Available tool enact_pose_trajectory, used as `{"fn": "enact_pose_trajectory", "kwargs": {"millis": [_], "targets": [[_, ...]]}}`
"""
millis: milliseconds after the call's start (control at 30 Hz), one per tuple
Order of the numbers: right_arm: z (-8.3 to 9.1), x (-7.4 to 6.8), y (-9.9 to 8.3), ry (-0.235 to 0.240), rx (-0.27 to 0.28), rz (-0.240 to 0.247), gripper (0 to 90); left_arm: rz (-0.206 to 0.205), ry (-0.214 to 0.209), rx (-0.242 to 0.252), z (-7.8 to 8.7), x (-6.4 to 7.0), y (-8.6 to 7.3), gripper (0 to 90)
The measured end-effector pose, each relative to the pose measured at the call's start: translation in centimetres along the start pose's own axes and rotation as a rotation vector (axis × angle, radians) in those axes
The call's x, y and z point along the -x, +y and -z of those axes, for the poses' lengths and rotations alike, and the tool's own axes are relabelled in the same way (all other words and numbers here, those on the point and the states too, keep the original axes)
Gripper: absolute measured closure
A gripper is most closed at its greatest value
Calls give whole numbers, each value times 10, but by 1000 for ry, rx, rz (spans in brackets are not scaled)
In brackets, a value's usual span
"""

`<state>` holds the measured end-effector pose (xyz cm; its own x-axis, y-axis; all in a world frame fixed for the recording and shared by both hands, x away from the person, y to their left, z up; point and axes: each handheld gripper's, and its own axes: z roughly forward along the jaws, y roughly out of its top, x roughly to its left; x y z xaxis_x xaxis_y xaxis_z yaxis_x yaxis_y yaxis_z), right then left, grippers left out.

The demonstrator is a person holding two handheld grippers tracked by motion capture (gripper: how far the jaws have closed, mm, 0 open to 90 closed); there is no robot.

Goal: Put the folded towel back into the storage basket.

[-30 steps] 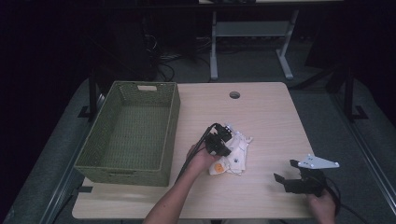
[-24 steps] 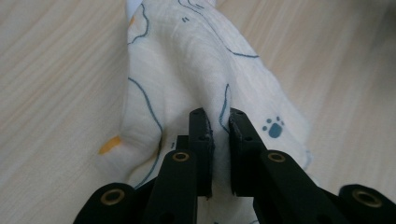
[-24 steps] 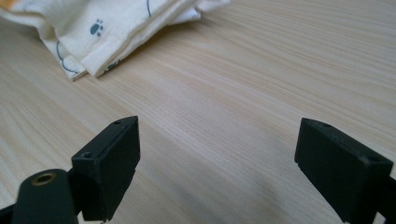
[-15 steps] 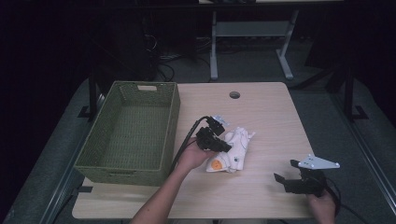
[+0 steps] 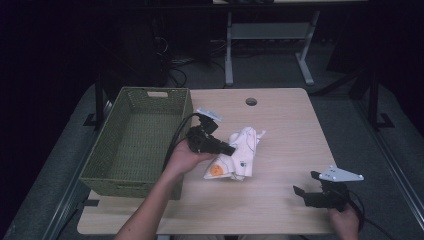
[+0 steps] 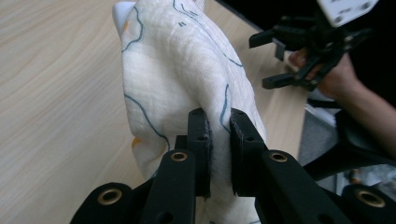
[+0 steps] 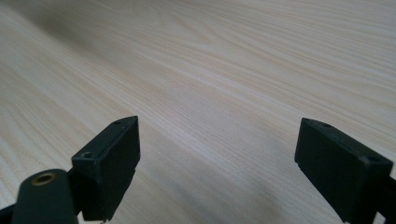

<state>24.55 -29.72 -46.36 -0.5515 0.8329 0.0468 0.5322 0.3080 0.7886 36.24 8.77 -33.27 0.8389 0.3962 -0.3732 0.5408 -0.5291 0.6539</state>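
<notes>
A crumpled white cloth (image 5: 240,154) with blue line prints and an orange spot lies mid-table, just right of the basket. My left gripper (image 5: 229,149) is shut on a fold of it; in the left gripper view the jaws pinch the white cloth (image 6: 187,79) and lift it off the wood. My right gripper (image 5: 306,184) rests low near the table's front right, jaws wide open with bare wood between them in the right gripper view (image 7: 217,172). That same right gripper (image 6: 280,56) shows far off in the left gripper view.
A green woven basket (image 5: 102,165) stands at the table's left, empty inside. A round cable hole (image 5: 251,101) sits near the far edge. Black cable trails from the left gripper over the basket's right rim. Dark floor and a desk frame lie beyond the table.
The left gripper has drawn leftward and slightly up toward the basket, pulling the pinched cloth with it. The right gripper has stayed in place.
</notes>
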Motion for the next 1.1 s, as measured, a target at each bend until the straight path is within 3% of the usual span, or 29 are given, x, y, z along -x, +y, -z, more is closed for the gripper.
{"fn": "enact_pose_trajectory", "kwargs": {"millis": [33, 133, 367, 1100], "targets": [[0, 0, 0, 0, 0, 0, 137, 0, 0, 0, 0, 0, 0, 815], [0, 1, 0, -3, 2, 3, 137, 18, -19, 19, 23, -5, -5, 817], [0, 0, 0, -8, -5, 6, 137, 37, -29, 48, 47, -10, -14, 819], [-1, 0, 0, -17, -13, 5, 137, 104, 23, 130, 124, -37, -53, 819]]}}
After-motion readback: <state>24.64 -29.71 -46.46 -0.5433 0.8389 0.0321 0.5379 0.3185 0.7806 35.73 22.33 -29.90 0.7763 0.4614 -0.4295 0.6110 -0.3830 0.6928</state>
